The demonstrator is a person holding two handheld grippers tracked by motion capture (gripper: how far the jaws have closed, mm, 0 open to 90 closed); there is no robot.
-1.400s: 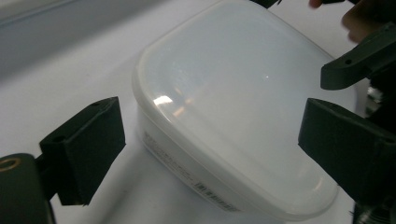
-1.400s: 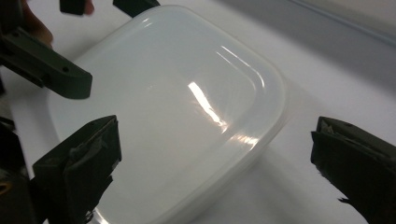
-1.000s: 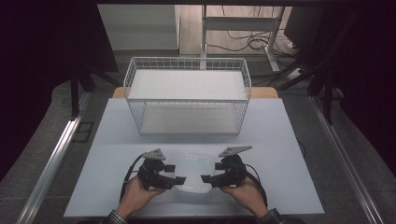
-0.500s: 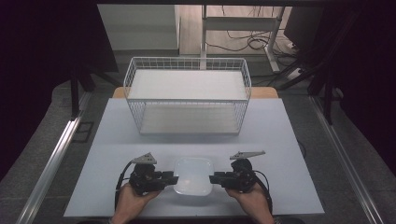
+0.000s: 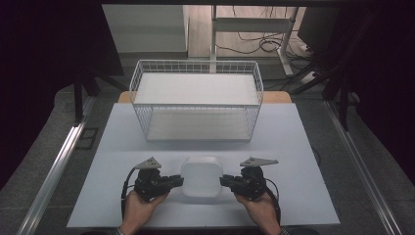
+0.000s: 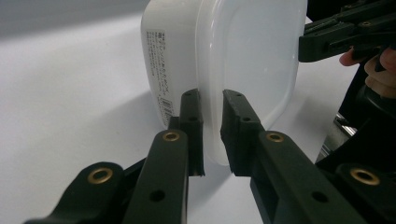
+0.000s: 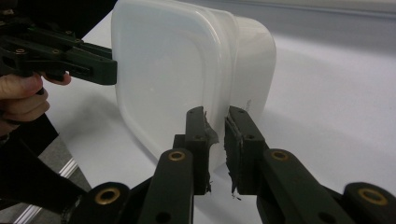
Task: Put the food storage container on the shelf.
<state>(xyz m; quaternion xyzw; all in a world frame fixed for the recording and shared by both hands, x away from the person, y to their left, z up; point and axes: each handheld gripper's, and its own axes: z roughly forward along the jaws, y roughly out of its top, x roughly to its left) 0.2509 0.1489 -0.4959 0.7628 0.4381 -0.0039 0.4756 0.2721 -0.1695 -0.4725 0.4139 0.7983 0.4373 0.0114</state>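
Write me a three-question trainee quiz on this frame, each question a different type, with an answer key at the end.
1. True or false: the white lidded container is sitting inside the wire basket.
2. Multiple choice: what is the left gripper closed on? A) the basket's rim B) the edge of the container's lid C) a cable
3. Short answer: where does the right gripper hold the container relative to the left one?

Key:
1. False. It is on the white table, nearer the person than the basket.
2. B
3. On the opposite side; its jaws pinch the lid edge there, so the container is held between both grippers.
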